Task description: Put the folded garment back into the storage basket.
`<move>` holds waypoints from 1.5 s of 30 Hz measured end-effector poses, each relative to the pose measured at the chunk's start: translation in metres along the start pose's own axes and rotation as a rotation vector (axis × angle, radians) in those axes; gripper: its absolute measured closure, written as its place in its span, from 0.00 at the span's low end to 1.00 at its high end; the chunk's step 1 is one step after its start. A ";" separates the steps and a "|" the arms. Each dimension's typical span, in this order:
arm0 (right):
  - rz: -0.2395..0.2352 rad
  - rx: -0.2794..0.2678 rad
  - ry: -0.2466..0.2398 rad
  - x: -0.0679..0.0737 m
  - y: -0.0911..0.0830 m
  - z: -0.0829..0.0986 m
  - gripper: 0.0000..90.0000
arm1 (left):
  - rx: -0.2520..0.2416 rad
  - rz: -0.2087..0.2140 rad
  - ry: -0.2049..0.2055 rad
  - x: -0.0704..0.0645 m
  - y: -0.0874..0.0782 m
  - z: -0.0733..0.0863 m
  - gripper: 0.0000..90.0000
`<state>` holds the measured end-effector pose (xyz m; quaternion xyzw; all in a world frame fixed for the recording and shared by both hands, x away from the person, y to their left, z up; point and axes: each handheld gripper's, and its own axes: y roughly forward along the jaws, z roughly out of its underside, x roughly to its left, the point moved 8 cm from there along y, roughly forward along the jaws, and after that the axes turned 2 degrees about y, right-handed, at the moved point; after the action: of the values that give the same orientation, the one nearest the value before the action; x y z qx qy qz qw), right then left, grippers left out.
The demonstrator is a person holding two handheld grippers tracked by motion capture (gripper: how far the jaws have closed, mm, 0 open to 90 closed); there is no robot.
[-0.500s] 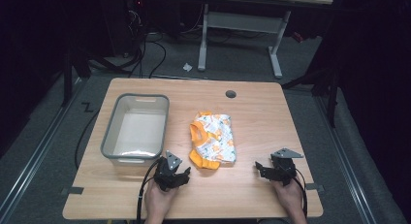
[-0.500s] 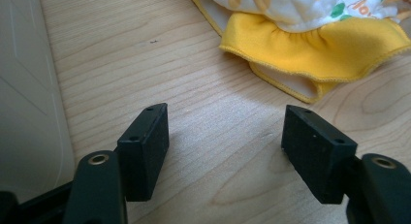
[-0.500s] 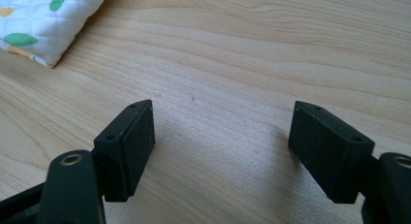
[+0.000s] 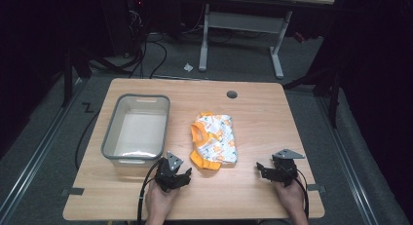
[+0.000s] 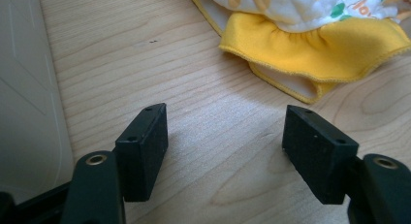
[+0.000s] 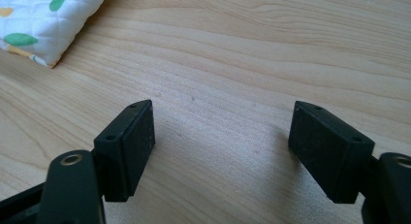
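Nothing has shifted since the earlier frame; your grippers rest as before.
One garment point(image 4: 214, 143) lies mid-table beside one bin point(image 4: 111, 142); your left gripper point(image 4: 181, 175) and right gripper point(image 4: 262, 169) both gape wide, empty.

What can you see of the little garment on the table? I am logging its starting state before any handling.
The garment is a small piece of soft, quilted-looking white cloth printed with orange and green shapes, trimmed in orange-yellow with a gathered ruffle at its near end. It lies folded and flat mid-table, right of the grey bin and apart from it. Only the table touches it; both grippers sit short of it with open jaws.
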<state>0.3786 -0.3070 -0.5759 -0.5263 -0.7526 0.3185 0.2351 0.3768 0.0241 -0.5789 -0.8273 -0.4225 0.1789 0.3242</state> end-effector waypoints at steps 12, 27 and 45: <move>0.000 0.000 0.000 0.000 0.000 0.000 0.28 | 0.009 -0.005 -0.005 -0.003 0.002 -0.001 0.30; 0.001 0.000 -0.001 0.000 0.000 0.000 0.28 | 0.013 0.004 -0.022 -0.005 0.003 -0.003 0.27; 0.001 0.000 -0.002 0.000 0.000 0.000 0.28 | -0.005 0.057 -0.058 -0.009 -0.004 -0.010 0.27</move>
<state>0.3786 -0.3072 -0.5759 -0.5261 -0.7527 0.3192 0.2342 0.3750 0.0143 -0.5684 -0.8344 -0.4084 0.2107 0.3044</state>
